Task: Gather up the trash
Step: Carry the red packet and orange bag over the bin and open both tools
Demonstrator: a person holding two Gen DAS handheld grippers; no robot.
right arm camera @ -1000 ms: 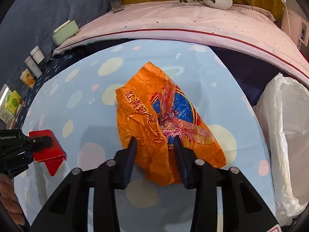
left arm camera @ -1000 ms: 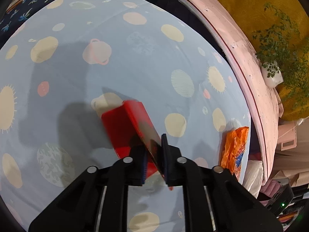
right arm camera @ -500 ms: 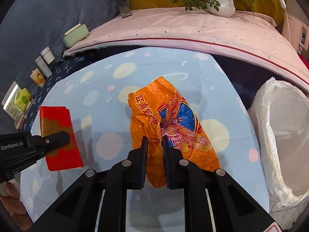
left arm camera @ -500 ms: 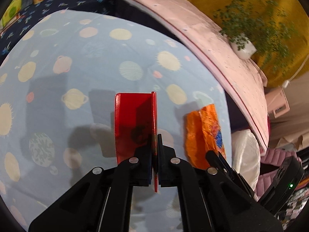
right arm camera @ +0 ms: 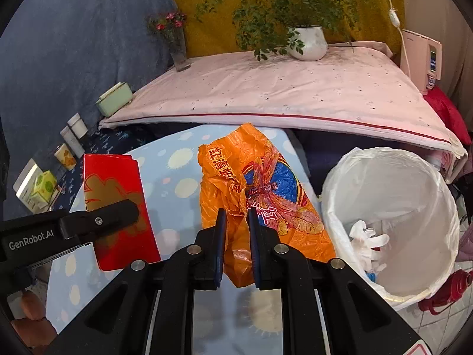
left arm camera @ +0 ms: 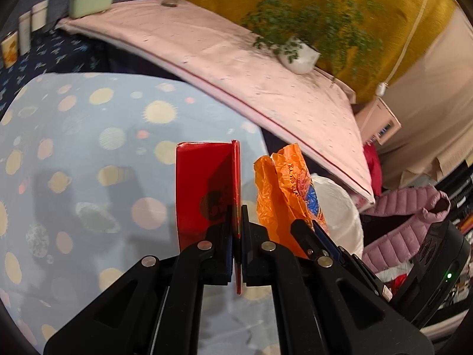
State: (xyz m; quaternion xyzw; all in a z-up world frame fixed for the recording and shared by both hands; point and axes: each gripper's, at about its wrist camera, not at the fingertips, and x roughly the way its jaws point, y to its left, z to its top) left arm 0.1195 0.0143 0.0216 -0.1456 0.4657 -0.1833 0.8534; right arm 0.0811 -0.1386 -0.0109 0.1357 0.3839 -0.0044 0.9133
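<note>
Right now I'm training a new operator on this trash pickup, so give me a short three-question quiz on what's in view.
1. True or false: the left gripper is shut on the red packet.
2. What does the right gripper hold: A) the white plant pot, B) the orange plastic bag, C) a glove?
3. Fill in: the bin lined with a white bag stands to the ___ of the orange plastic bag in the right wrist view.

Key: 1 true; 2 B; 3 right.
</note>
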